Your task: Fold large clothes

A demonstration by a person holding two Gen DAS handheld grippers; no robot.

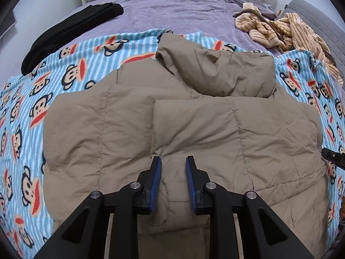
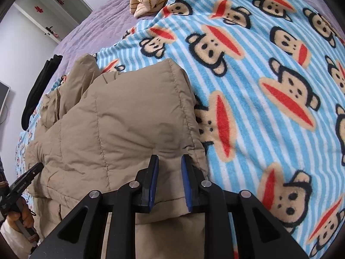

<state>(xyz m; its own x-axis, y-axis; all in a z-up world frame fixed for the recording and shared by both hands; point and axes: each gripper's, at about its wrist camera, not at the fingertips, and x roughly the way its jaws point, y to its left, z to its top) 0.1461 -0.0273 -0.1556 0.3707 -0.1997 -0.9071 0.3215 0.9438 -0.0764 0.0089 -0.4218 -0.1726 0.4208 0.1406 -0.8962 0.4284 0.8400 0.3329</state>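
A tan quilted jacket [image 1: 194, 125] lies folded on a blue-striped monkey blanket [image 1: 23, 112], its hood [image 1: 220, 69] turned over at the far end. My left gripper [image 1: 173, 161] is at the jacket's near edge, with a ridge of the fabric filling the gap between its blue pads. My right gripper [image 2: 169, 159] holds the near right-hand edge of the jacket [image 2: 120, 118] the same way, next to the bare blanket [image 2: 269, 86]. Each gripper shows at the rim of the other's view: the right gripper [image 1: 333, 156] and the left gripper [image 2: 32, 172], held by a hand [image 2: 23, 215].
A folded black garment [image 1: 71, 28] lies at the far left on the purple bedspread [image 1: 172, 8]. A crumpled beige striped garment [image 1: 280, 30] sits at the far right, beside a grey padded edge [image 1: 312, 13]. White cupboards [image 2: 54, 2] stand beyond the bed.
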